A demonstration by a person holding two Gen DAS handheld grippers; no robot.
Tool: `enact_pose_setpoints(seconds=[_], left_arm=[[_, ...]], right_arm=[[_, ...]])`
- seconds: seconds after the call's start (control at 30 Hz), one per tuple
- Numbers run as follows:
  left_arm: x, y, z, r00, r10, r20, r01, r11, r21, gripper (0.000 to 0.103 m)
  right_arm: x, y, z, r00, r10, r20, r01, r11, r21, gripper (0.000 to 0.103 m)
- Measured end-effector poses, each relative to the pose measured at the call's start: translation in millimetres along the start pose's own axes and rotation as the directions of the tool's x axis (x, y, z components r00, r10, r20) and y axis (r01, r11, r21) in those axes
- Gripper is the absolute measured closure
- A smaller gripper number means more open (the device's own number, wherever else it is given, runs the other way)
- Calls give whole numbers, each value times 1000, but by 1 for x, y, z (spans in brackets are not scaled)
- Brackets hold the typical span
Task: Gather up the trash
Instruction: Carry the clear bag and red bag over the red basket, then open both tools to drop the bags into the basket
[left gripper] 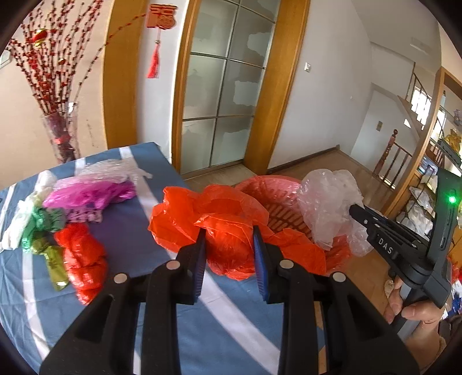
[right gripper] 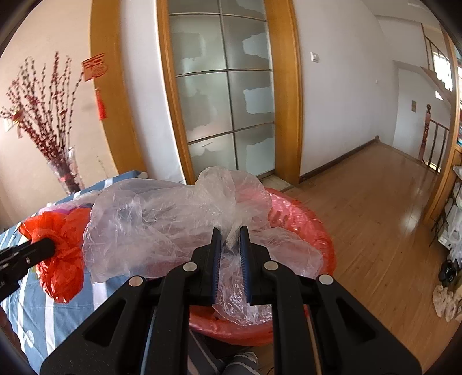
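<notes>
1. "DAS" in white letters stands on the black arm of the right gripper [left gripper: 356, 212], seen from the left wrist camera.
2. A red hanging ornament [left gripper: 159, 16] on the wall bears a large Chinese character; its strokes are too blurred to read with certainty.
</notes>
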State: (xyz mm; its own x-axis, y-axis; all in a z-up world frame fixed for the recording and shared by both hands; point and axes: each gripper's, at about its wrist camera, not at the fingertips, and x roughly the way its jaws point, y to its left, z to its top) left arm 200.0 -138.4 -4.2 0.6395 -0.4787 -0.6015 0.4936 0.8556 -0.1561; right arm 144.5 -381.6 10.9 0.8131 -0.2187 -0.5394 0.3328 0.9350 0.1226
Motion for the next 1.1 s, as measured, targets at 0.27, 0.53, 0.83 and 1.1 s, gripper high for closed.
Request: enact_pose_setpoints(seconds=[0.27, 0.53, 0.83, 1.1], left_arm=[[24, -16, 3, 999, -44, -23, 44, 999, 7, 73], [47, -32, 6, 997, -71, -40, 72, 997, 22, 73], [76, -46, 7, 992, -107, -70, 107, 994, 4, 71], [93, -45, 1, 991, -83, -101, 82, 997, -12, 50]], right_arm=[[11, -21, 0, 999, -43, -6, 43, 998, 52, 89], [19, -34, 7, 997, -72, 2, 71, 993, 97, 89], [32, -45, 11, 997, -75, -6, 75, 985, 156, 89], [40, -52, 9, 998, -55, -33, 60, 981, 185, 66]])
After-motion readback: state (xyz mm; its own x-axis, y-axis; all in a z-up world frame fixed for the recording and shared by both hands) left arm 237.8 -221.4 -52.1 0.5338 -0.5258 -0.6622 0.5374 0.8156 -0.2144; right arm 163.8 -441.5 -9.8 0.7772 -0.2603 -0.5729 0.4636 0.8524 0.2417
